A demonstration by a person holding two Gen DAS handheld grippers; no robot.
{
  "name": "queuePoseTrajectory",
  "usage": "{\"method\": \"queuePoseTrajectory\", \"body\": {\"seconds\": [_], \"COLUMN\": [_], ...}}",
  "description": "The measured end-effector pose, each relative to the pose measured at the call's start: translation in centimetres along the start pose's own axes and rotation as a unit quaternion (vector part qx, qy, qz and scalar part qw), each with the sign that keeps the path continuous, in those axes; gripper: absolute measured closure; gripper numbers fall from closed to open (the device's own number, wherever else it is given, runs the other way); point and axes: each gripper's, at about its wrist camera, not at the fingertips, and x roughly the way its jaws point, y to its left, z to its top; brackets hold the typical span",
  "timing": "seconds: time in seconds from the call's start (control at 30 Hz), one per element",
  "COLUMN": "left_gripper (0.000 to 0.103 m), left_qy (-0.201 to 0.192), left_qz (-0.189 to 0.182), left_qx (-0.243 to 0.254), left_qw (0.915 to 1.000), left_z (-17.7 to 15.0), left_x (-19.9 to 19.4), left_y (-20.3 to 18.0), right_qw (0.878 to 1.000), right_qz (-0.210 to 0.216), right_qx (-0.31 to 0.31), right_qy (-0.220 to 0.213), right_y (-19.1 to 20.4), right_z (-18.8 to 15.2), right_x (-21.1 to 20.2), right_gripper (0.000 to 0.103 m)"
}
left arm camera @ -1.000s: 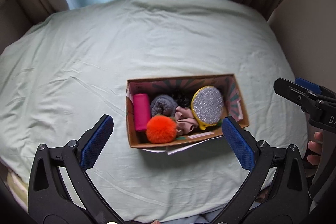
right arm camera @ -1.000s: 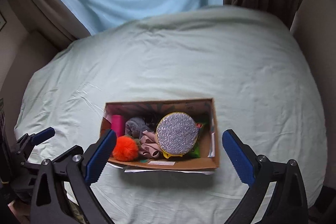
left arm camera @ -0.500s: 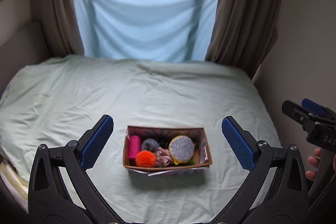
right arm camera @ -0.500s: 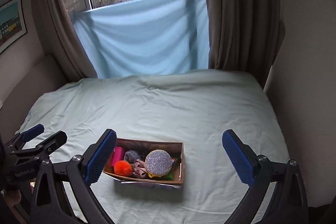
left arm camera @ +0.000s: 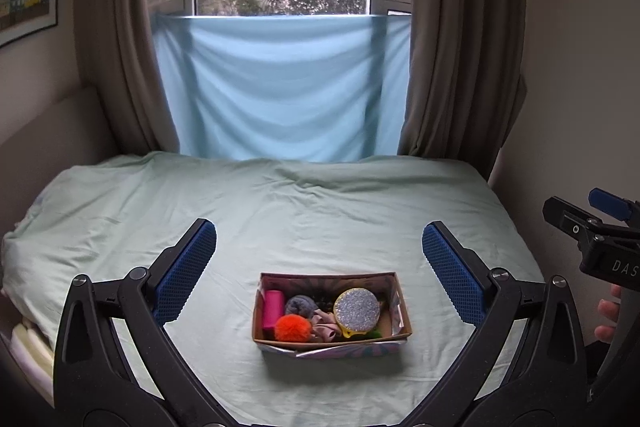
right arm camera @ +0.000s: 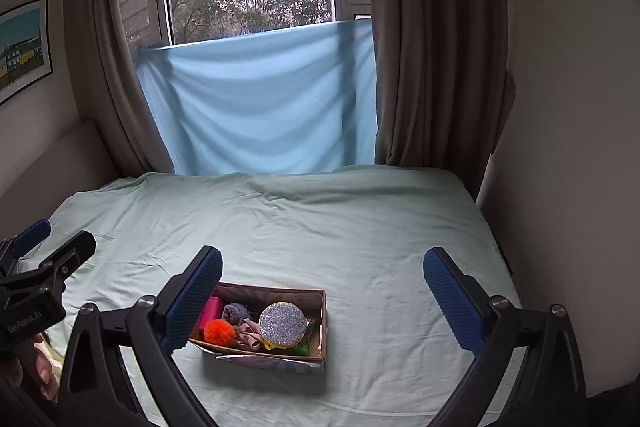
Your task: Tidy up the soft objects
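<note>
Left wrist view first: the left gripper (left arm camera: 319,279) has its blue-padded fingers (left arm camera: 186,269) spread wide with nothing between them, held well back from and above the cardboard box (left arm camera: 332,341); the right gripper (right arm camera: 322,303) shows the same in its own view, fingers (right arm camera: 452,301) apart and empty, the box sitting low between them but well short of the pads. Outward from there, the box rests on the near part of the bed (left arm camera: 280,211), and its contents are packed side by side: a pink roll (left arm camera: 273,309) at the left end, an orange pom-pom (left arm camera: 293,327) at the front, a grey bundle (left arm camera: 301,305) behind it, a pale pink scrunched fabric (left arm camera: 326,327) in the middle, and a round glittery pouch (left arm camera: 356,309) toward the right; something green peeks out under the pouch, too hidden to name. No loose soft thing shows anywhere on the sheet; judging by that, the gathering looks complete, with little or nothing left beyond setting the tools aside. A person's fingertips (left arm camera: 608,319) show at the right edge.
</note>
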Motion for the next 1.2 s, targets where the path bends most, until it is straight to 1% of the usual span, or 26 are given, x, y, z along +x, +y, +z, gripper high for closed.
{"method": "queuePoseTrajectory", "body": {"seconds": [0.13,0.5,0.9,1.2], "left_gripper": [0.0,0.0,0.0,0.0], "left_qy": [-0.002,-0.012,-0.021,-0.022], "left_qz": [-0.007,-0.011,-0.014,-0.016], "left_qx": [0.0,0.009,0.022,0.024], "left_qw": [1.0,0.9998,0.9994,0.9993], "left_z": [0.0,0.1,0.2,0.5], "left_x": [-0.2,-0.8,-0.9,-0.8], "left_y": [-0.5,-1.8,-2.7,-2.8], "right_qw": [1.0,0.999,0.999,0.999], "right_qz": [-0.006,-0.024,-0.034,-0.034], "right_qx": [0.001,0.006,0.001,0.004], "right_qy": [-0.006,-0.026,-0.027,-0.033], "right_y": [-0.6,-1.8,-2.0,-2.3], "right_z": [0.0,0.1,0.0,0.0], "right_x": [-0.6,-1.8,-1.7,-1.9], "right_gripper": [0.003,0.003,0.003,0.003]}}
